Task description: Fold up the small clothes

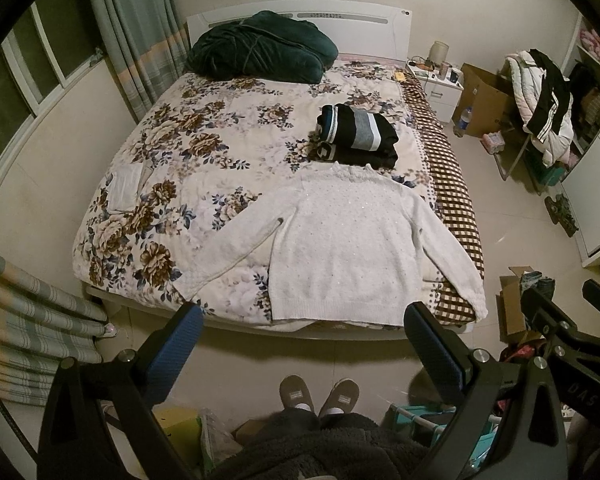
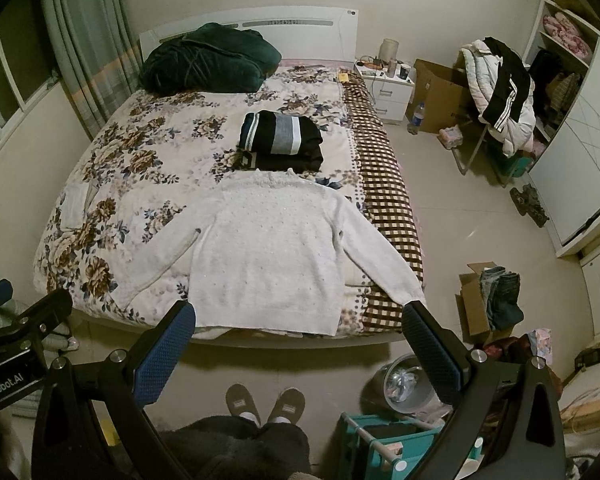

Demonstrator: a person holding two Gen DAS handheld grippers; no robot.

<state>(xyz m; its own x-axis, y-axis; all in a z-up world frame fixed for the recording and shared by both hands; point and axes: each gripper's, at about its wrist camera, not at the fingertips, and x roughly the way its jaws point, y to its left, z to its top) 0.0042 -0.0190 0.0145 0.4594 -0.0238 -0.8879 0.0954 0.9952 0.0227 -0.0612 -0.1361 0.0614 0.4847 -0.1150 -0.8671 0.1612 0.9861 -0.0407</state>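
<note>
The left gripper point(image 1: 304, 344) has its blue-padded fingers point(image 1: 176, 354) spread wide with nothing between them, held in the air above the floor just off the foot of the bed point(image 1: 236, 128). The right gripper point(image 2: 300, 344) is the same: fingers point(image 2: 430, 354) wide apart, empty, hovering off the foot of the bed, beside the left one.

Nearest the foot edge of the bed lies the white knitted long-sleeved sweater point(image 1: 340, 244), spread flat with its hem at that edge, its collar toward the headboard, and both sleeves slanting outward; one cuff hangs at the corner of the bed over a brown-and-cream checked blanket point(image 1: 448, 184). Just past the sweater's collar, toward the headboard, sits a folded pile of dark clothes with grey, white and teal stripes point(image 1: 356, 134). Near the far side edge of the bed lies a small folded white cloth point(image 1: 124, 188). At the head of the bed rests a bundled dark green plush blanket point(image 1: 260, 46).

On the floor below the foot of the bed, the person's two grey slippers point(image 1: 320, 394) show.
</note>
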